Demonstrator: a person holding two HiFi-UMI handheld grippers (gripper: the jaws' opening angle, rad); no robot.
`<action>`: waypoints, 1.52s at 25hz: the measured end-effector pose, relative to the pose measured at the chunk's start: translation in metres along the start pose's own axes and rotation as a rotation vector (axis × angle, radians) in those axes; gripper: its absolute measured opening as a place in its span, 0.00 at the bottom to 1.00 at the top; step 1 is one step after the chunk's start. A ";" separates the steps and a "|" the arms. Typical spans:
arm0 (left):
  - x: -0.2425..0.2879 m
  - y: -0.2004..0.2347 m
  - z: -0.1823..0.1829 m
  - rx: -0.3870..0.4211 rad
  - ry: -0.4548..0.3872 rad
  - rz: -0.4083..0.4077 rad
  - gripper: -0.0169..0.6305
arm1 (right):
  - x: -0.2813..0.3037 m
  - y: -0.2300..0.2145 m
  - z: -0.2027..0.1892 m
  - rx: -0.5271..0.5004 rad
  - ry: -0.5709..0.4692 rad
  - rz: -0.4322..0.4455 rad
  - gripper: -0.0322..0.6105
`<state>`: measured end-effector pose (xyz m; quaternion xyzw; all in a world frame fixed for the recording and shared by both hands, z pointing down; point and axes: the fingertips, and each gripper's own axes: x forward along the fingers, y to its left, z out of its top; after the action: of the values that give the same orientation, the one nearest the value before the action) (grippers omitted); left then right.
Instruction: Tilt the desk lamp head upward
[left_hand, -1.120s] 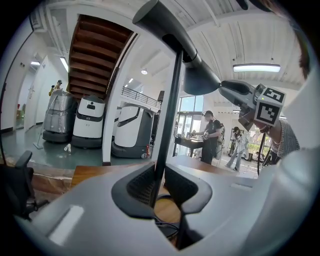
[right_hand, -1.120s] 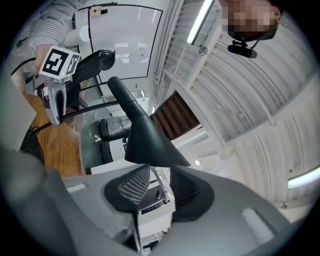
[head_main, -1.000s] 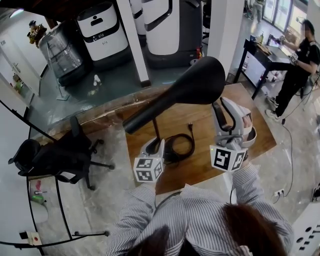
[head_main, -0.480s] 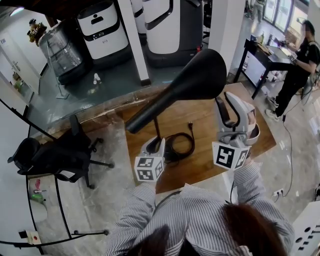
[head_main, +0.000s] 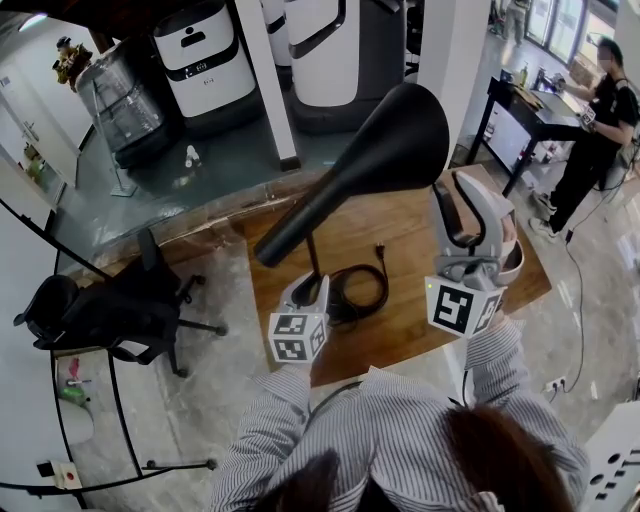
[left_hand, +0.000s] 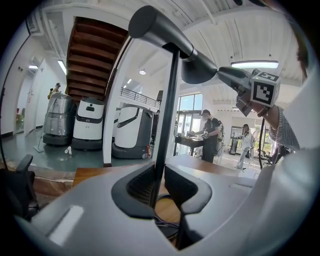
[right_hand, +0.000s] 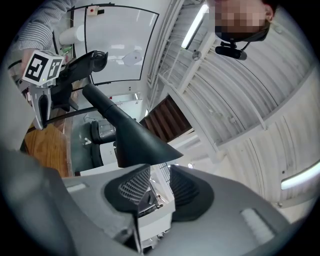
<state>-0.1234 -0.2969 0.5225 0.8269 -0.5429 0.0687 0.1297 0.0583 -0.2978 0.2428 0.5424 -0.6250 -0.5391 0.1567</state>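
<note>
A black desk lamp stands on the wooden table (head_main: 410, 325), its cone-shaped head (head_main: 390, 150) slanting up to the right on a thin stem (head_main: 312, 258). My left gripper (head_main: 311, 287) is shut on that stem low down; in the left gripper view the stem (left_hand: 167, 115) runs straight up between the pads, with the head (left_hand: 170, 32) overhead. My right gripper (head_main: 462, 195) points up at the head's wide rim from below with its jaws open. In the right gripper view the rim of the head (right_hand: 135, 137) sits just past the fingertips (right_hand: 131, 186), and only background shows between the pads.
A coiled black cable (head_main: 355, 295) lies by the lamp's foot. A black office chair (head_main: 110, 310) stands left of the table, with white machines (head_main: 200, 60) behind. A person (head_main: 595, 130) stands at a dark desk at the far right.
The lamp head's wide end has risen a little and tilted more upward. My right gripper moved up and away along with it. The left gripper stayed on the stem.
</note>
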 end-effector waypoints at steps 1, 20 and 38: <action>0.000 0.000 0.000 0.000 -0.001 0.000 0.11 | 0.001 -0.002 0.002 -0.003 0.000 -0.003 0.24; -0.001 -0.011 0.001 -0.048 -0.019 -0.033 0.13 | 0.002 -0.019 0.041 0.060 -0.148 -0.064 0.11; -0.045 -0.036 0.019 -0.065 -0.100 -0.030 0.13 | -0.081 0.168 0.029 0.776 0.026 0.502 0.11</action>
<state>-0.1087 -0.2487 0.4880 0.8326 -0.5383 0.0079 0.1304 -0.0199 -0.2430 0.4055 0.3993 -0.8907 -0.2037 0.0755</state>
